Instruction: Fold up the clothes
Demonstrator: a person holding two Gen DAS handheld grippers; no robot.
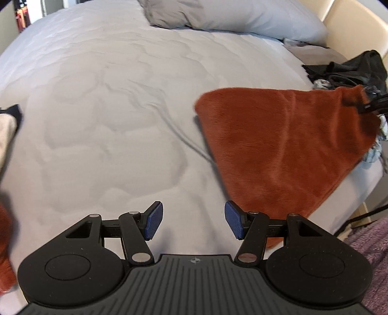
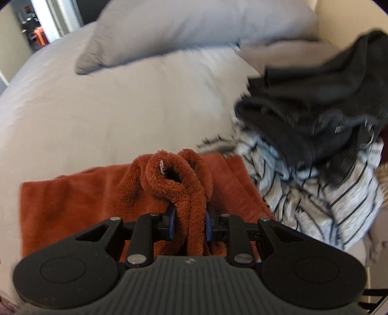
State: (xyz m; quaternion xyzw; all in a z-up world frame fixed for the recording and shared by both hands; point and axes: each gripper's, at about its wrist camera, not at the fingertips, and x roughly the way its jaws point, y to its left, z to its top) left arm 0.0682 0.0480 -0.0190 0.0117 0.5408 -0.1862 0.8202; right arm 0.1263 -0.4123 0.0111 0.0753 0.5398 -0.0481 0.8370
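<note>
A rust-orange fleece garment (image 1: 286,145) is held up off the grey bed at the right of the left wrist view, hanging from its far right corner. My right gripper (image 2: 189,224) is shut on a bunched edge of this fleece (image 2: 177,174), the rest of which spreads out below (image 2: 72,203). The right gripper shows in the left wrist view (image 1: 371,103) at the fleece's raised corner. My left gripper (image 1: 192,221) is open and empty, above the bedspread just left of the fleece's lower edge.
The grey bedspread (image 1: 109,109) fills the middle. Grey pillows (image 1: 242,17) lie at the head. A pile of black clothing (image 2: 315,104) and a white striped garment (image 2: 315,193) sits at the bed's right side. Folded items (image 1: 8,126) lie at the left edge.
</note>
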